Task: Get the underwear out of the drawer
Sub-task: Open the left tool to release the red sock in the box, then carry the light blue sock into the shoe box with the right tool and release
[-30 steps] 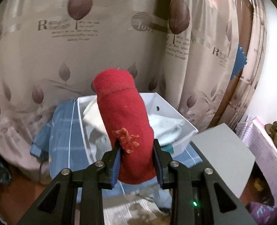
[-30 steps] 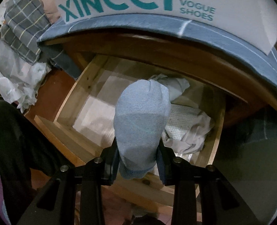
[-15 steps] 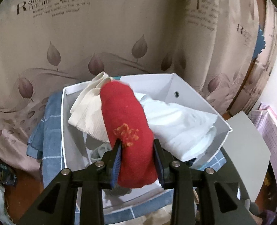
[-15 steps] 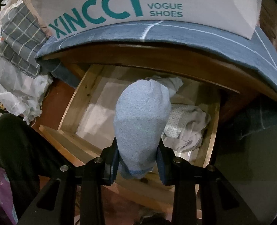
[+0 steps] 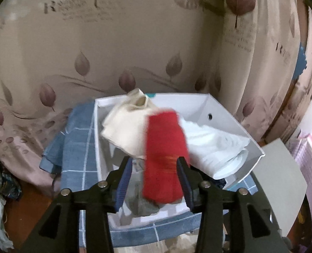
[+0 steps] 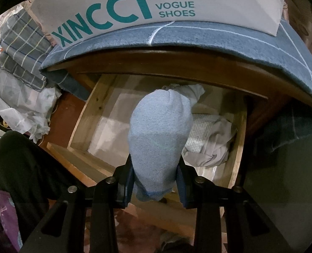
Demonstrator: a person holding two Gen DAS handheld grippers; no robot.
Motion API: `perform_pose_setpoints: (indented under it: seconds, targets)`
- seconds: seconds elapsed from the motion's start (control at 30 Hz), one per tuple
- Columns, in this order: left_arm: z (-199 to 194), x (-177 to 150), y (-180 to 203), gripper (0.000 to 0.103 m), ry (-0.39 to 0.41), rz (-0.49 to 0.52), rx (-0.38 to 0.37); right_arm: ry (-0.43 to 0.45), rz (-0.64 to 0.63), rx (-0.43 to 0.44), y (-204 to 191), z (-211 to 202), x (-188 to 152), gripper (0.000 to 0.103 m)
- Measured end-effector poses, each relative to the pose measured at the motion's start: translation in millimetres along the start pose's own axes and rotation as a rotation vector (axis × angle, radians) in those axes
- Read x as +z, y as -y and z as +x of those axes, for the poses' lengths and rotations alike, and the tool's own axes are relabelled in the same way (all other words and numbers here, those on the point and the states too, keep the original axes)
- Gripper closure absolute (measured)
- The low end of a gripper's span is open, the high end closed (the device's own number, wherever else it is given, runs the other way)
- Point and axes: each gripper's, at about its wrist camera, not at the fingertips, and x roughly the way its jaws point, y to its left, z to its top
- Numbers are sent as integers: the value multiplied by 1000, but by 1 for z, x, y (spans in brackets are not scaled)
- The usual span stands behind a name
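In the left wrist view a rolled red garment [image 5: 164,147] hangs blurred between the jaws of my left gripper [image 5: 155,164], which are opening. A gap shows between the red roll and the left pad [image 5: 125,177]. Below it is a white shoe box [image 5: 219,109] holding a cream garment [image 5: 126,128] and a white one [image 5: 215,145]. In the right wrist view my right gripper [image 6: 155,168] is shut on a rolled light blue garment [image 6: 160,130], held over the open wooden drawer [image 6: 82,126]. Pale crumpled clothes [image 6: 208,141] lie in the drawer's right half.
The white box stands on a blue checked cloth [image 5: 78,139] in front of a leaf-print curtain [image 5: 134,42]. A grey lid [image 5: 278,179] lies to its right. Above the drawer is the box's printed side [image 6: 113,6]. A person's dark-trousered leg [image 6: 25,168] is left of the drawer.
My left gripper has come down over the white box and its jaws have spread apart, freeing the red roll. The right gripper still holds the light blue roll over the drawer.
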Motion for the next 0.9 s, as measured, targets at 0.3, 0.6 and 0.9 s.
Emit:
perform_pose_setpoints:
  seconds: [0.3,0.6,0.9]
  targets:
    - [-56,-55,-19,48,65,10,40,36,-27,22,-13,-24,-8,72]
    - [-53,-129,-31,48,-28,7,53,160,-44,46,-32,-104,-11,72]
    - [-48,-157,-32,48,-36,-55,14,318,-106,30,-50,-210,46,71]
